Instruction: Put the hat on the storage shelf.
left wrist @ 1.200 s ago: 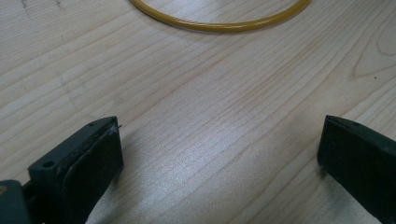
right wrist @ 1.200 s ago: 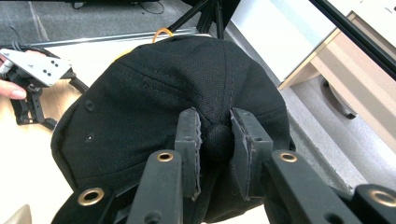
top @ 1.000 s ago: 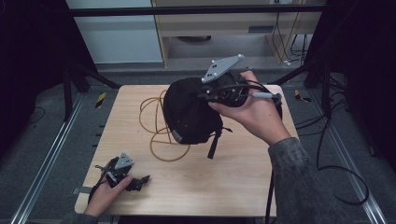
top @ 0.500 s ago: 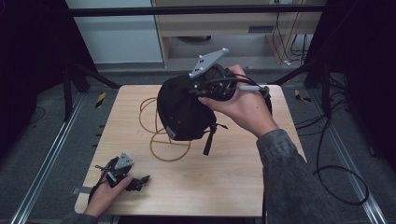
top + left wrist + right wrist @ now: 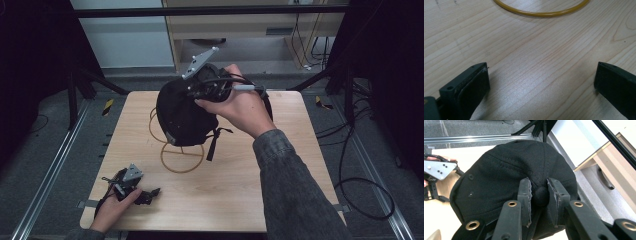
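A black cap (image 5: 181, 119) hangs in the air above the middle of the wooden table (image 5: 250, 200), its strap dangling below. My right gripper (image 5: 190, 97) is shut on the cap's top button (image 5: 541, 195), which is pinched between the two pads. The cap's crown (image 5: 499, 170) spreads out beyond the jaws. My left gripper (image 5: 149, 192) rests on the table near the front left corner. Its jaws stand wide apart over bare wood, and this left gripper (image 5: 541, 77) has nothing between them.
A yellow cord loop (image 5: 182, 161) lies on the table under the cap, its near arc (image 5: 541, 13) ahead of the left gripper. Metal rails run along both sides of the table. A wooden shelf unit (image 5: 250, 30) stands behind it.
My right hand has carried the cap to the left across the table. The left hand and its gripper have stayed where they were.
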Tool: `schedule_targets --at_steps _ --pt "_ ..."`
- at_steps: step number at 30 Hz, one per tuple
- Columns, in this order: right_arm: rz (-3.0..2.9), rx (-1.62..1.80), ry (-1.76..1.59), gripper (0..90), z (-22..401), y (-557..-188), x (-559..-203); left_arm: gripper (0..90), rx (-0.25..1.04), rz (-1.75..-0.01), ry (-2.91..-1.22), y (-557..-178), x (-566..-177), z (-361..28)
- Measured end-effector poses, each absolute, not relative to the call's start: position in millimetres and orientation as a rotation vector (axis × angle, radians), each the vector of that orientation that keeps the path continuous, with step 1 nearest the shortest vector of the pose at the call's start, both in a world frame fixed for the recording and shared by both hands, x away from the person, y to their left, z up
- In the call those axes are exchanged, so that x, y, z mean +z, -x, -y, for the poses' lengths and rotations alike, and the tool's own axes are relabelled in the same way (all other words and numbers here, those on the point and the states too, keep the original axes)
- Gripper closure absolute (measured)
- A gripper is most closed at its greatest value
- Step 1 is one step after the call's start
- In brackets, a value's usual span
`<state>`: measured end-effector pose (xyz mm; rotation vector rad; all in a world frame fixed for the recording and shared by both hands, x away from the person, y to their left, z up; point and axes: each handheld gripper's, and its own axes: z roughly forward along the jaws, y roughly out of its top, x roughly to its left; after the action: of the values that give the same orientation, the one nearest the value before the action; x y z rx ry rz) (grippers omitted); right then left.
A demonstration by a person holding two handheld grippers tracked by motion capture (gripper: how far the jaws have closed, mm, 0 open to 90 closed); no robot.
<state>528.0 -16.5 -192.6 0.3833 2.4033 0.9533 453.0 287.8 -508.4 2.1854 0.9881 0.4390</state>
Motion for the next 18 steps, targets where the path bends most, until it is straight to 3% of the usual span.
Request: schedule_targets --at_steps 18 --pt "-2.399 0.955 -0.397 73.3 -4 -541 -197 0.0 0.440 -0.990 -2.183 -453 -509 -288"
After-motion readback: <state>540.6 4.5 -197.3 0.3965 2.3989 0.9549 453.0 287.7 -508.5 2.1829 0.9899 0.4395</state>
